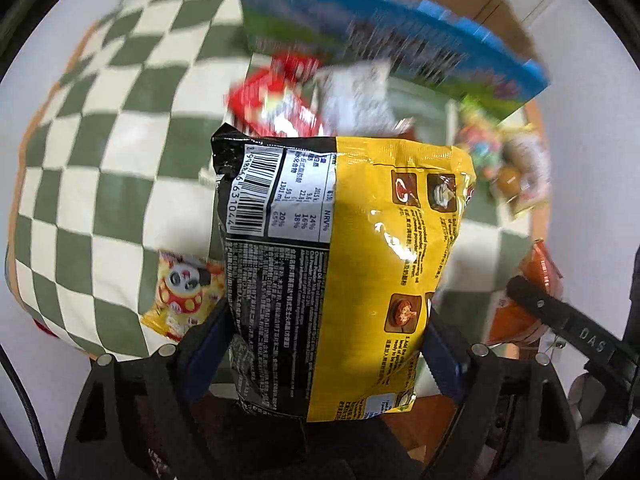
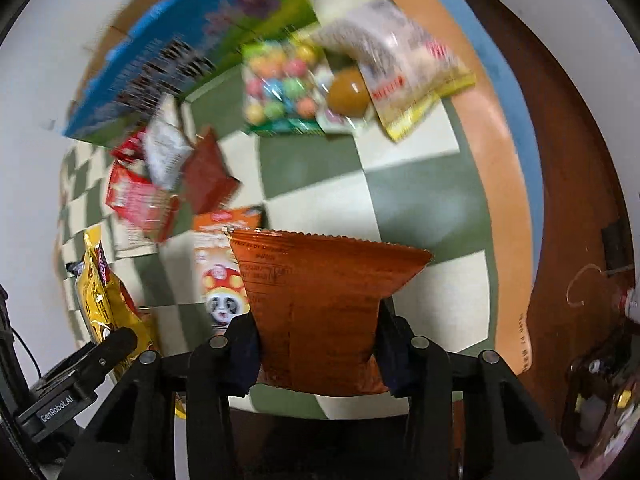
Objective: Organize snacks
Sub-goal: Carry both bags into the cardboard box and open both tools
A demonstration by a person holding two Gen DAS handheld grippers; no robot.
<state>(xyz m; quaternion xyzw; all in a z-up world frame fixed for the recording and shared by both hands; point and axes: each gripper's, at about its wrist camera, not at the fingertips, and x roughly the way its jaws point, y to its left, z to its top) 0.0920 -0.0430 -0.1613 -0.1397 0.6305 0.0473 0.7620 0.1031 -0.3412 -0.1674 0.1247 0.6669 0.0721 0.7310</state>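
With our left gripper (image 1: pixel 328 344) clamped on a yellow noodle packet (image 1: pixel 360 264) and our right gripper (image 2: pixel 316 344) on an orange packet (image 2: pixel 320 304), most snacks (image 2: pixel 288 88) lie unsorted on the checked cloth (image 2: pixel 420 200).

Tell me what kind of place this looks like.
Probably a home, at a table. A green-and-white checkered tablecloth covers it, snack packets lie scattered on top, and a clothes hanger lies on the brown floor beside it.

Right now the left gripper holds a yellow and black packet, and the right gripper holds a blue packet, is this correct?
Not quite. The right gripper holds an orange-brown packet, not a blue one, as the right wrist view shows. The left gripper does hold the yellow and black packet.
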